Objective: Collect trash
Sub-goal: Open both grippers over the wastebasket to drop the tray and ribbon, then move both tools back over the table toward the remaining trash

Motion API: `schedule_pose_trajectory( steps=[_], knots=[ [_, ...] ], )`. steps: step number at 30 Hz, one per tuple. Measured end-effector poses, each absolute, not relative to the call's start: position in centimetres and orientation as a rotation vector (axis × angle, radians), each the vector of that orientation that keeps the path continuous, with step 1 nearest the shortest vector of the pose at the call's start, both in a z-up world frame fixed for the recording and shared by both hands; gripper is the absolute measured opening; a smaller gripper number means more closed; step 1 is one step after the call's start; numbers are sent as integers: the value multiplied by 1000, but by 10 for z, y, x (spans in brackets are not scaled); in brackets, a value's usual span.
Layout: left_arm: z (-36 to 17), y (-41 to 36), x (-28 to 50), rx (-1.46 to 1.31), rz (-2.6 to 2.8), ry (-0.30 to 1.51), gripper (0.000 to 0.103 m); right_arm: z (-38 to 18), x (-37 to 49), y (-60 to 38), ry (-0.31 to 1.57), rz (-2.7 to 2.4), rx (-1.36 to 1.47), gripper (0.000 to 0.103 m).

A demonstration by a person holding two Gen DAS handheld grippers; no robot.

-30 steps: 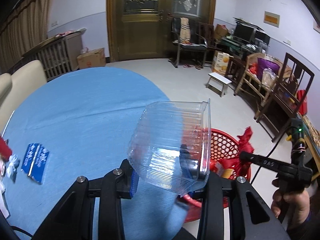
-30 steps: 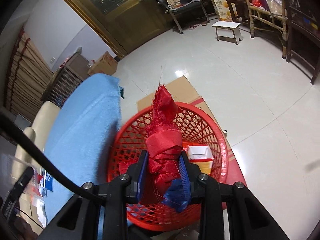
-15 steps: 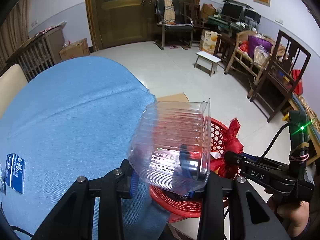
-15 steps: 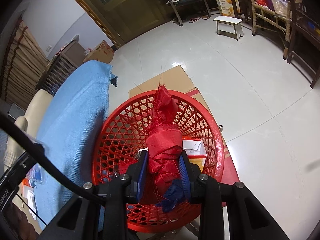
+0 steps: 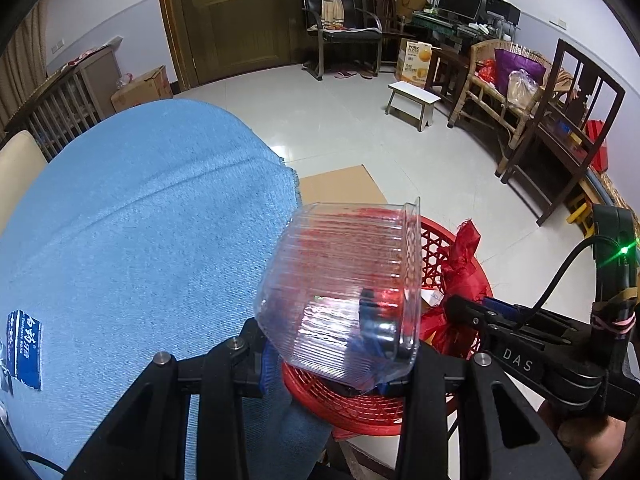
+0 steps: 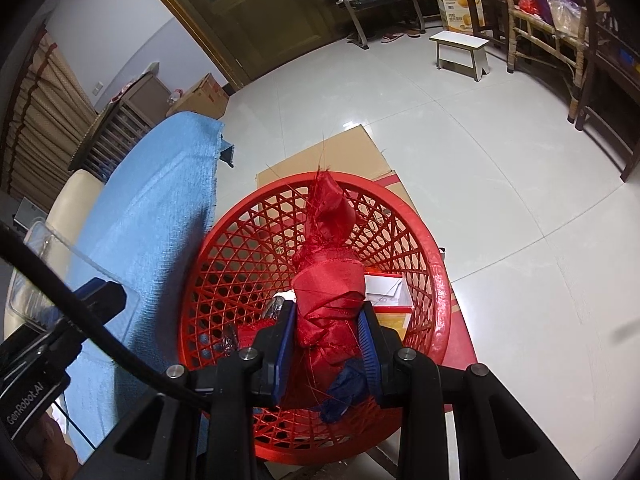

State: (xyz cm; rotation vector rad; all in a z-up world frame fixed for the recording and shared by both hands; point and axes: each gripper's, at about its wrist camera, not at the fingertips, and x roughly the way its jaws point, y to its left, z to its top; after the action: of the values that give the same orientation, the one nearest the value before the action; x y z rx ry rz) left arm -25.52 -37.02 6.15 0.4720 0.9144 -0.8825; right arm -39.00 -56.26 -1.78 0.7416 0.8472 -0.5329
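Observation:
My left gripper point(image 5: 332, 354) is shut on a clear ribbed plastic container point(image 5: 344, 292) and holds it over the near rim of the red mesh basket point(image 5: 436, 240), by the table's edge. My right gripper point(image 6: 326, 336) is shut on a bundle of red cloth point(image 6: 328, 276) with a dark blue scrap, held over the inside of the red basket point(image 6: 436, 280). The red cloth also shows in the left wrist view point(image 5: 460, 264). The basket holds a white and yellow box point(image 6: 386, 292) and dark wrappers.
A blue tablecloth point(image 5: 140, 220) covers the round table left of the basket; a blue packet point(image 5: 24, 344) lies on it. Flat cardboard point(image 6: 332, 156) lies under the basket. A white stool point(image 5: 412, 100), chairs and shelves stand farther off on the tiled floor.
Both grippers have moved toward the basket. The container has come off the table to the basket's near rim, and the red cloth now hangs lower over the basket's middle.

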Motion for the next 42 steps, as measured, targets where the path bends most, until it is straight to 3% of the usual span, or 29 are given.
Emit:
schedule_pose_trajectory(
  steps=[13, 15, 16, 17, 27, 29, 30, 31, 42],
  knots=[
    [57, -374, -255, 468, -886, 923, 39, -17, -395, -566, 834, -549, 755, 36],
    [56, -375, -253, 463, -883, 928, 39, -18, -397, -569, 825, -547, 775, 48],
    [56, -376, -253, 462, -885, 932, 39, -18, -398, -570, 817, -535, 787, 70],
    [55, -378, -253, 462, -886, 935, 39, -16, -398, -571, 812, -529, 789, 74],
    [51, -393, -252, 447, -909, 944, 40, 11, -421, -588, 712, -590, 798, 75],
    [49, -398, -252, 430, -941, 959, 56, 16, -425, -593, 700, -602, 802, 75],
    [48, -400, -252, 431, -948, 968, 79, 17, -427, -594, 696, -605, 805, 75],
    [48, -401, -252, 432, -949, 963, 87, 18, -428, -595, 693, -608, 806, 75],
    [72, -344, -226, 316, -910, 922, 87, 30, -425, -586, 691, -610, 777, 75]
  ],
)
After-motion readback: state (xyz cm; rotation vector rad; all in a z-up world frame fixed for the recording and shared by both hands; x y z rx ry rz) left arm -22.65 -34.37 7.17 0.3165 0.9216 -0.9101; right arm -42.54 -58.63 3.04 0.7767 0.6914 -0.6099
